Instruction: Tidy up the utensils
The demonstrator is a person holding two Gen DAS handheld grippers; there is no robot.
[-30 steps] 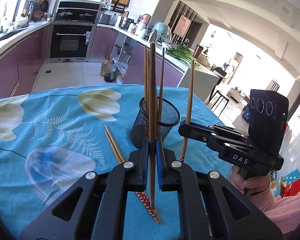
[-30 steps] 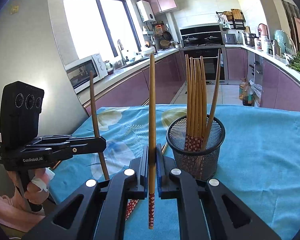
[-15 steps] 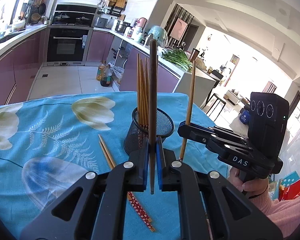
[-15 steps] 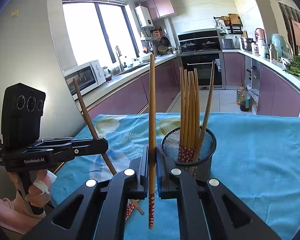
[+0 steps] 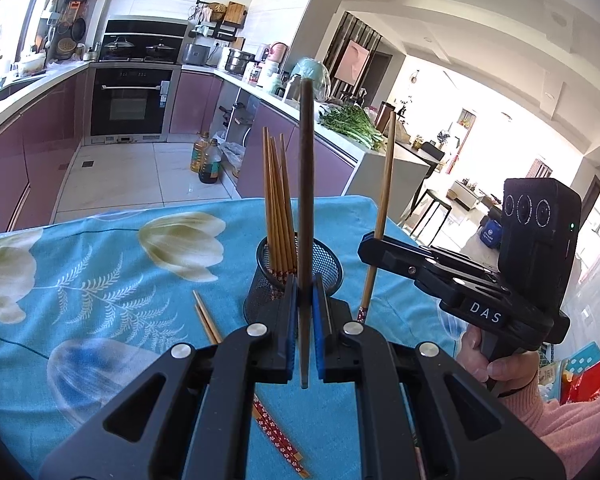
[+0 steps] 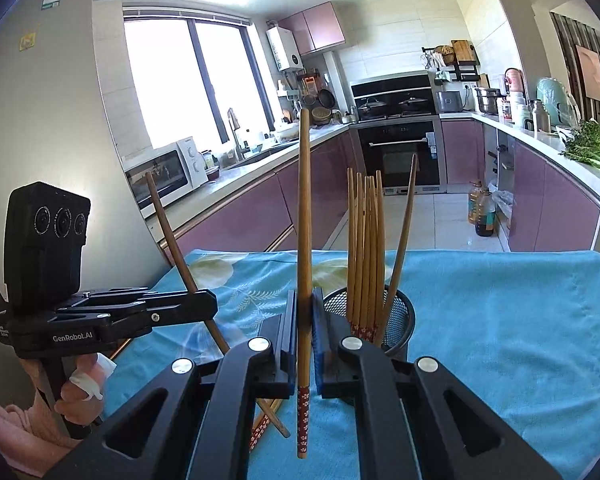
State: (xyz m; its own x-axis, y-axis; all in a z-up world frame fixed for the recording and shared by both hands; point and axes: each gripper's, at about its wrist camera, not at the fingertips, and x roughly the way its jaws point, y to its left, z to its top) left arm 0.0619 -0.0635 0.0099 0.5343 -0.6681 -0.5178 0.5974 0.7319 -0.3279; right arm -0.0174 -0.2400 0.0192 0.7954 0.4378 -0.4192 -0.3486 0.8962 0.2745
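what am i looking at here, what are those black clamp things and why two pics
A person holds a clamp tool in each hand, with a camera on each; each picture looks along one tool's fingers. The left hand-held gripper is shut on a dark chopstick. The right hand-held gripper is shut on a chopstick with a red patterned end. Each tool also shows in the other's picture. On the blue flowered tablecloth stands a black mesh cup holding several chopsticks, and a loose pair lies beside it.

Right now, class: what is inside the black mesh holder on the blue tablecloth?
The mesh holder contains a bunch of wooden chopsticks standing upright, patterned red ends down, plus one leaning outward. Their tips and the holder's floor are covered by the right gripper's fingers.
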